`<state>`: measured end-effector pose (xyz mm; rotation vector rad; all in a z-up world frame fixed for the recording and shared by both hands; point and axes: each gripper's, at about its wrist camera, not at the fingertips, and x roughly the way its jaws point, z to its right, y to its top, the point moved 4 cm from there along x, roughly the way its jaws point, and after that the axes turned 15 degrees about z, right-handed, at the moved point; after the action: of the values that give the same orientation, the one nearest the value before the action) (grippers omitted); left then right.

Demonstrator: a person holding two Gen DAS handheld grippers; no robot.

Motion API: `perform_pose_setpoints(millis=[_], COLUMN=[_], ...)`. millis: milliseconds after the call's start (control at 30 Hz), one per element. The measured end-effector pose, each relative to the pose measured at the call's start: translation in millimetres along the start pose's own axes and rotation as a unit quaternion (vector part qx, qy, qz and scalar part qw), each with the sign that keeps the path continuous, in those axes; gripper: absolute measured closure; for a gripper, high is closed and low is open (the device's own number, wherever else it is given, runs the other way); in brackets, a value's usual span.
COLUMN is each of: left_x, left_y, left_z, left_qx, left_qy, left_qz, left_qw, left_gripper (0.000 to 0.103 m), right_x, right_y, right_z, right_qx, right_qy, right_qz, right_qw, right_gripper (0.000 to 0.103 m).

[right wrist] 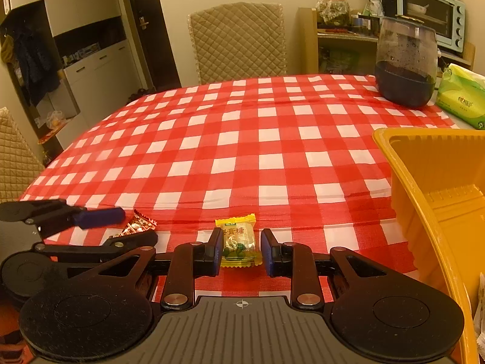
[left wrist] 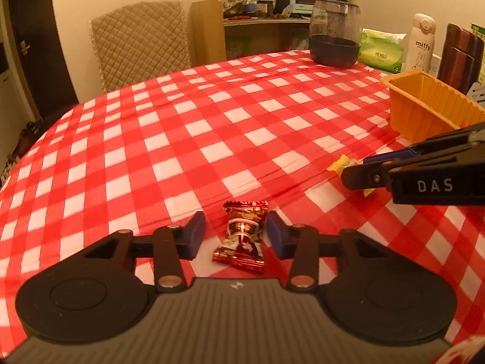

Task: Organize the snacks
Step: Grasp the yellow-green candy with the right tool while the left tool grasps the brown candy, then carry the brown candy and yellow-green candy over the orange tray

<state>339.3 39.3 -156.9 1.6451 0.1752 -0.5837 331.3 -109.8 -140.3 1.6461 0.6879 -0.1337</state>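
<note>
A red-wrapped candy (left wrist: 242,236) lies on the checked tablecloth between the pads of my left gripper (left wrist: 236,230). The right pad is at its edge and the left pad stands clear of it, so the left gripper is open. From the right wrist view the left gripper (right wrist: 127,227) straddles the same red candy (right wrist: 138,226). My right gripper (right wrist: 241,248) is shut on a yellow-wrapped candy (right wrist: 239,236) low over the cloth. In the left wrist view the right gripper (left wrist: 356,170) shows with the yellow candy (left wrist: 341,163) poking out past its tips. An orange plastic tray (right wrist: 394,157) stands just right of it.
The orange tray (left wrist: 424,106) sits at the table's right side. Behind it stand a dark glass jar (left wrist: 333,39), a green tissue pack (left wrist: 382,50), a white bottle (left wrist: 421,42) and a brown flask (left wrist: 460,54). A quilted chair (right wrist: 239,42) stands at the far edge.
</note>
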Motion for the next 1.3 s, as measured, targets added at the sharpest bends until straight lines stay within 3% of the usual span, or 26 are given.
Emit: perform_pose_setpoints(millis=[67, 167, 567, 1000, 1300], left_x=[-2.0, -6.6, -58.2, -149.1, -210.4], left_y=[-0.1, -0.6, 0.8, 2.4, 14.4], left_z=[0.7, 2.9, 15.7, 65.5, 95.8], left_qx=[-0.018, -0.023, -0.072, -0.130, -0.139], left_qy=[-0.004, 0.005, 0.038, 0.043, 0.045], left_qz=[-0.005, -0.012, -0.008, -0.007, 0.010], left_qw=[0.9998, 0.9997, 0.9967, 0.9905, 0.9892], left_gripper=[0.080, 0.083, 0.083, 0.083, 0.083], right_x=[-1.3, -3.5, -47.5, -150.9, -224.8], right_y=[0.2, -0.1, -3.7, -7.6, -4.3], right_z=[-0.8, -1.5, -2.5, -3.7, -10.8], right_qx=[0.000, 0.000, 0.004, 0.067, 0.056], right_qy=[0.000, 0.000, -0.007, -0.018, -0.016], right_qz=[0.002, 0.003, 0.013, 0.021, 0.041], right_qw=[1.000, 1.000, 1.000, 0.997, 0.997], right_gripper=[0.076, 0.076, 0.076, 0.076, 0.076])
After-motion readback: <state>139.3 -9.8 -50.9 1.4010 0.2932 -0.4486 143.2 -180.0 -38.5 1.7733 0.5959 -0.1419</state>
